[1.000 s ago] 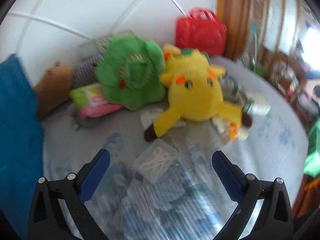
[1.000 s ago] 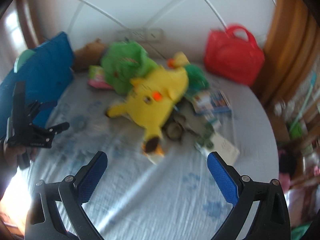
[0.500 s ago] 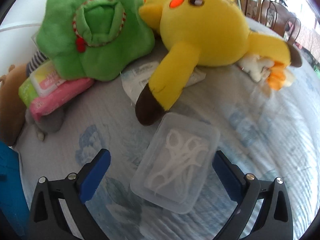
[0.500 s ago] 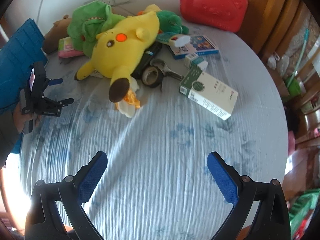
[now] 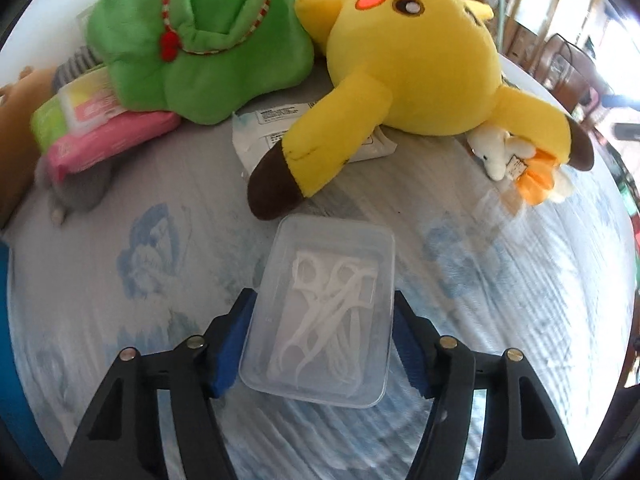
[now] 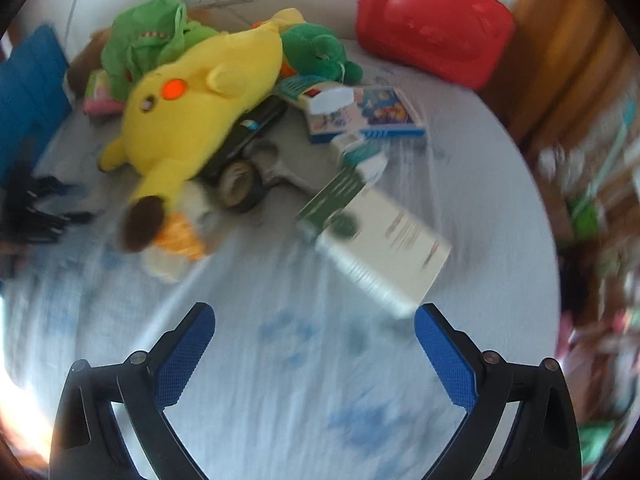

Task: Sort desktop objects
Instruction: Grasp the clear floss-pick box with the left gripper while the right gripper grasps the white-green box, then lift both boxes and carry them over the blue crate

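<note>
Floss-pick box [image 5: 320,316], just before yellow plush [image 5: 408,68]: left gripper [image 5: 322,340] jaws clamp its sides; lift level, squeezing gently. Right gripper [image 6: 314,356] jaws apart, empty.

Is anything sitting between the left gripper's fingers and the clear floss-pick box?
Nothing visible. The left gripper has its blue pads flanking the clear floss-pick box on both sides. The yellow plush lies beyond the box, its brown-tipped limb near the far edge.

No text can be read. The white packet [image 5: 312,136] under the yellow plush's [image 5: 412,68] arm carries small print too fine to make out; the labels on the blurred white-and-green box [image 6: 376,240] are equally illegible.
</note>
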